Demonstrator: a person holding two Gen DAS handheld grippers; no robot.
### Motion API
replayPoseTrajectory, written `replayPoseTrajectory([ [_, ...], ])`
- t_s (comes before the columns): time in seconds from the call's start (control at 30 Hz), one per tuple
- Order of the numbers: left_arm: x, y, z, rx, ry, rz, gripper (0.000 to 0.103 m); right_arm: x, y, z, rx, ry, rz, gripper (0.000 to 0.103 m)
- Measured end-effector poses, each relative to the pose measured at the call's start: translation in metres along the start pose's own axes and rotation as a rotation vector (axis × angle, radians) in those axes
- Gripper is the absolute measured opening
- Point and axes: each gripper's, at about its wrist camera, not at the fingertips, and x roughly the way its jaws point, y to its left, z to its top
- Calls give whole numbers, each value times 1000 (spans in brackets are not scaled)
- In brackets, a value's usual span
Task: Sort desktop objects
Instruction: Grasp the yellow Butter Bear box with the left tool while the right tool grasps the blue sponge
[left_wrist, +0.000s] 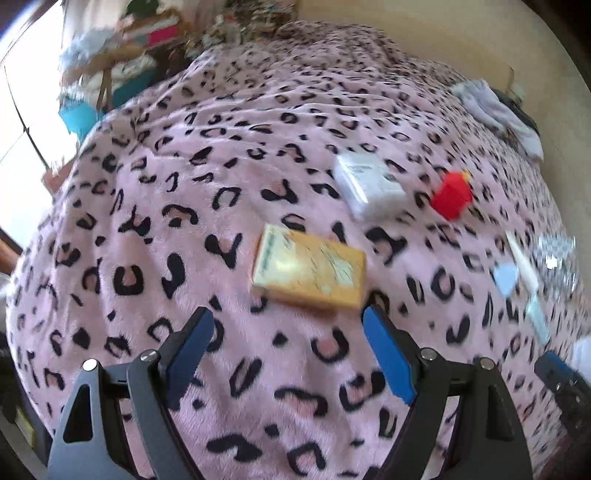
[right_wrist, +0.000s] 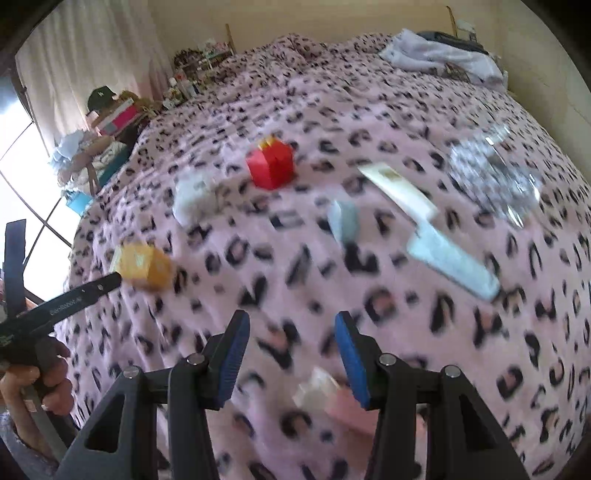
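Objects lie on a pink leopard-print blanket (left_wrist: 221, 192). A yellow box (left_wrist: 308, 271) lies just ahead of my open, empty left gripper (left_wrist: 286, 325); it also shows in the right wrist view (right_wrist: 142, 266). Beyond it are a white box (left_wrist: 369, 184) and a red box (left_wrist: 451, 197). In the right wrist view my right gripper (right_wrist: 291, 328) is open and empty above the blanket; a small white box (right_wrist: 317, 389) lies below and between its jaws. Ahead are the red box (right_wrist: 272, 166), white box (right_wrist: 192, 197), a pale blue block (right_wrist: 345, 219), a white tube (right_wrist: 400, 192) and a light-blue tube (right_wrist: 452, 262).
A crumpled clear plastic bag (right_wrist: 495, 177) lies at the right. White and grey clothes (right_wrist: 439, 51) are heaped at the far right corner of the bed. A cluttered side table (right_wrist: 110, 118) stands beyond the left edge. The left gripper (right_wrist: 48, 310) shows at the left of the right wrist view.
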Motion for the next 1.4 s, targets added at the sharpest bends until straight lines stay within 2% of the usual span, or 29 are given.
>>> replayPoseTrajectory([
  [0.17,21,6,22,-129,79,16,84,4,15,15,-13,-24,18,49],
  [0.33,39,10,32,-329,162,60,84,10,14,17,-3,-14,30,49],
  [0.5,54,16,31,-515,175,87,89,13,7,17,6,-6,33,49],
  [0.63,61,5,35,-531,145,124,90,18,-1,24,-2,-8,12,49],
  [0.83,90,-7,38,-569,173,86,90,45,-19,40,1,19,7,49],
  [0.97,100,-6,38,-559,169,85,90,68,-22,48,-32,37,-7,49],
  [1.13,106,-3,40,-525,160,83,90,92,-25,58,-23,23,-35,49],
  [1.2,108,-2,41,-517,157,83,89,93,-28,61,-5,-11,-22,49],
  [1.27,108,-3,41,-497,146,93,84,93,-30,63,2,-45,-16,49],
  [1.4,107,-5,39,-451,135,105,80,97,-36,65,0,-63,-95,51],
])
